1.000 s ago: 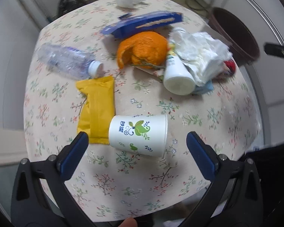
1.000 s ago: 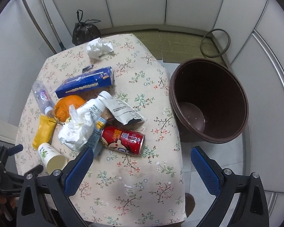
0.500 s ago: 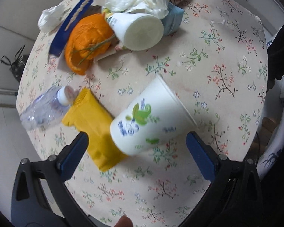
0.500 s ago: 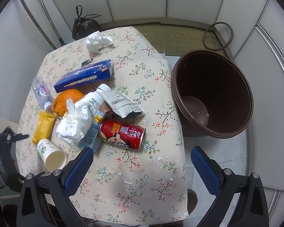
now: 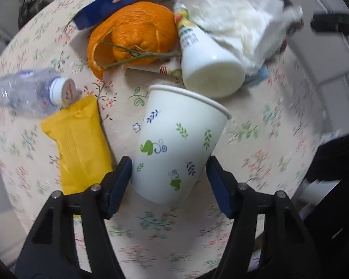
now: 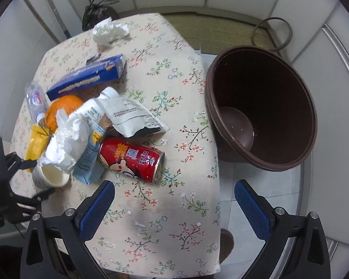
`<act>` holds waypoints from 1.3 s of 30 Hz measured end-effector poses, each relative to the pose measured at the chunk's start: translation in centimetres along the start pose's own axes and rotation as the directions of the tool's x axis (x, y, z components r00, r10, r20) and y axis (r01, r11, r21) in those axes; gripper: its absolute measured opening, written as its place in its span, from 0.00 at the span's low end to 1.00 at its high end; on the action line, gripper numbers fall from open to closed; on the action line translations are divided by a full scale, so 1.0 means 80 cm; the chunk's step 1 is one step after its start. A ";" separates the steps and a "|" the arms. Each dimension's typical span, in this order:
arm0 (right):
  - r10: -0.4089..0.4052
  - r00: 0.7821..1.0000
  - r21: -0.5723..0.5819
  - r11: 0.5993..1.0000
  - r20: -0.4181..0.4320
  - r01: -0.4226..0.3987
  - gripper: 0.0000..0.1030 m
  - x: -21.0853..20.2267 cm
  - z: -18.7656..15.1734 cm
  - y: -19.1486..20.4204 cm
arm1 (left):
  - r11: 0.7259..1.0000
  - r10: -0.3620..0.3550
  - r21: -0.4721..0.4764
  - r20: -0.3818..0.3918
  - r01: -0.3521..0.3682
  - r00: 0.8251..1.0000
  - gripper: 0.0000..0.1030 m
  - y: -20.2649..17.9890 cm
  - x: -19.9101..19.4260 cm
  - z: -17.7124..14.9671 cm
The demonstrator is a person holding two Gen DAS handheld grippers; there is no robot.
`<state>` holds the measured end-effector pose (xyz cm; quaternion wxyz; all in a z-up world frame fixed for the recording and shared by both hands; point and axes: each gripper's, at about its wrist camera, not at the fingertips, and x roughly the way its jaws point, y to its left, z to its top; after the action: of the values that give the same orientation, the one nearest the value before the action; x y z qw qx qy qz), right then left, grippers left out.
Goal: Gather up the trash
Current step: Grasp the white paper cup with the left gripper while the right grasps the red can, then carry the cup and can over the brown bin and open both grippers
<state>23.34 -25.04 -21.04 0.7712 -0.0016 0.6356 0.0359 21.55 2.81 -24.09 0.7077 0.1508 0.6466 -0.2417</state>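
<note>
A white paper cup (image 5: 176,146) with a leaf print lies on the floral tablecloth (image 5: 267,139), base toward me. My left gripper (image 5: 168,182) has closed in around its base, both blue pads at the cup's sides. The cup also shows in the right wrist view (image 6: 50,176), with the left gripper (image 6: 32,176) around it. My right gripper (image 6: 174,209) is open and empty above the table's near edge. A brown trash bin (image 6: 263,107) stands on the floor right of the table.
Trash lies in a heap: yellow wrapper (image 5: 78,139), clear bottle (image 5: 28,93), orange peel (image 5: 132,39), white bottle (image 5: 207,69), crumpled tissue (image 5: 239,23), blue box (image 6: 88,79), red can (image 6: 132,158), grey packet (image 6: 132,118), far tissue (image 6: 109,32).
My left gripper has moved in on the paper cup and narrowed from wide open until its pads stand at the cup's base. The right gripper drifted slightly and stayed open.
</note>
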 end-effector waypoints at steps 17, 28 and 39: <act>0.078 0.997 -0.422 0.904 -0.014 -0.076 0.72 0.044 0.005 0.087 | 0.915 -0.016 -0.386 0.251 0.116 0.968 0.62 0.007 -0.092 -0.052; -0.040 0.997 -0.441 0.897 -0.061 0.009 0.70 0.104 0.008 0.099 | 0.894 -0.010 -0.431 0.253 0.122 0.967 0.62 0.015 -0.087 -0.062; 0.032 0.996 -0.344 0.937 -0.089 -0.061 0.59 0.095 0.004 0.081 | 0.894 0.017 -0.431 0.302 0.121 0.953 0.62 0.013 -0.098 -0.063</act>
<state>24.69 -18.13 -28.16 0.7310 -0.1237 0.6504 0.1652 17.49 7.51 -17.04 0.8058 -0.0703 0.5741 -0.1268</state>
